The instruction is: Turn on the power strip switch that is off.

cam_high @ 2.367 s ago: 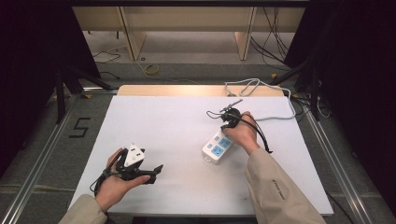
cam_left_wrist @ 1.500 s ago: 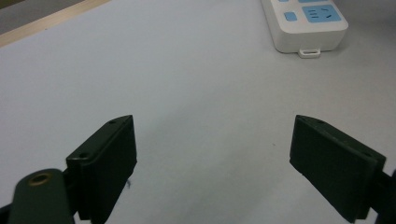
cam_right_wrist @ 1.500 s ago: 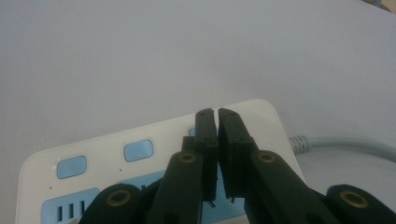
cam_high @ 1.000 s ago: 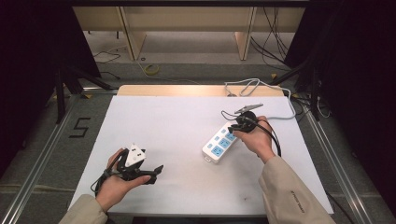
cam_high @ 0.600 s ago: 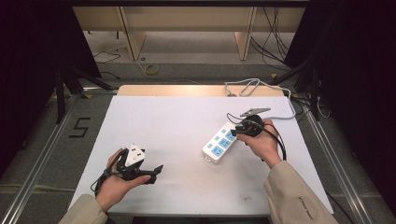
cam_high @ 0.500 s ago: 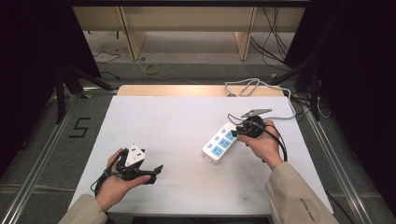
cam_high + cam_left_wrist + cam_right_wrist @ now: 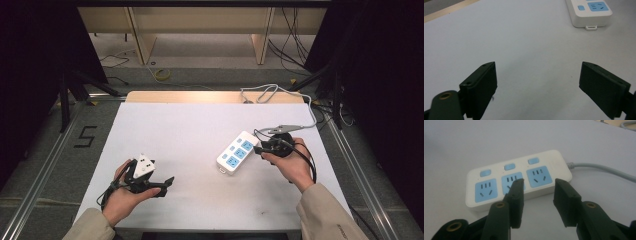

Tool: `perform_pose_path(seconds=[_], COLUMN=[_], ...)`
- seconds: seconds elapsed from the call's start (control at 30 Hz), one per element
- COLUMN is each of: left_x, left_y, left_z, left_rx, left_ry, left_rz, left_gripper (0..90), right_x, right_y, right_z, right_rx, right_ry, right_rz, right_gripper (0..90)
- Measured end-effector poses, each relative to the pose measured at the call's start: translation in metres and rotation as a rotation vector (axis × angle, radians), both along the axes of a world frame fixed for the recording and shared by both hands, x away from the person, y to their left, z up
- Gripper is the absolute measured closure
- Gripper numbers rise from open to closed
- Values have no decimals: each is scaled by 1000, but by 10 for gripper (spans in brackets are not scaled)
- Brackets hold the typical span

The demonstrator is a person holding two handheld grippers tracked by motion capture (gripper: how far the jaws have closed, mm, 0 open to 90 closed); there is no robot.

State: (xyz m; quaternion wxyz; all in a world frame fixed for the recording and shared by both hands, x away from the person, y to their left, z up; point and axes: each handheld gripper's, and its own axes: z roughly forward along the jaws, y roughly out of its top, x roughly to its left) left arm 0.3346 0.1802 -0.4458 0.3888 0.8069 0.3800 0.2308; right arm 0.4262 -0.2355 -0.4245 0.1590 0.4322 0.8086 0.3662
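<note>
The white worktop [image 7: 200, 130] is carrying one main thing: a white power strip [image 7: 238, 152] with three blue sockets, lying right of centre at a slant, its grey cable [image 7: 280, 92] running off toward the far edge.

The right claw [image 7: 261, 148] is hovering just beside the strip's cable end, its jaws partly parted with nothing between them. It seems to be lining up on the strip. To do this well, the jaws should be widening enough to straddle the strip's body across its short side, coming down level so both pads are meeting the side walls together, clear of the switches and the cable root; a skewed bite on smooth plastic could make it slip or spin.

The left claw [image 7: 159, 186] is resting near the front left of the worktop, well apart from the strip, jaws spread wide and holding nothing.

The high view is giving the layout: both hands, the cable's loop, the strip's slant. The right gripper view is adding what the high view is blurring: the power strip [image 7: 519, 178] with three blue switches, one above each socket, and the jaws hanging over its near side. The left gripper view is showing the strip's free end [image 7: 591, 12] and its small hanging tab [image 7: 591, 26].
</note>
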Motion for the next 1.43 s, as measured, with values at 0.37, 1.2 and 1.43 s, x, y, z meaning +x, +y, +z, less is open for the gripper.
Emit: perform_pose_path(seconds=[0.37, 1.2, 1.43], left_x=[0, -1, -1], left_y=[-1, -2, -6], left_z=[0, 0, 3], left_rx=[-4, -16, -34], left_ry=[3, 13, 8], left_rz=[1, -6, -12], left_gripper=[144, 144, 144], right_x=[-29, -90, -90], right_y=[-20, -57, -57], right_z=[-4, -21, -19], right_rx=[37, 109, 120], right_ry=[-45, -78, -93], right_rz=[8, 5, -2], right_gripper=[530, 365, 331])
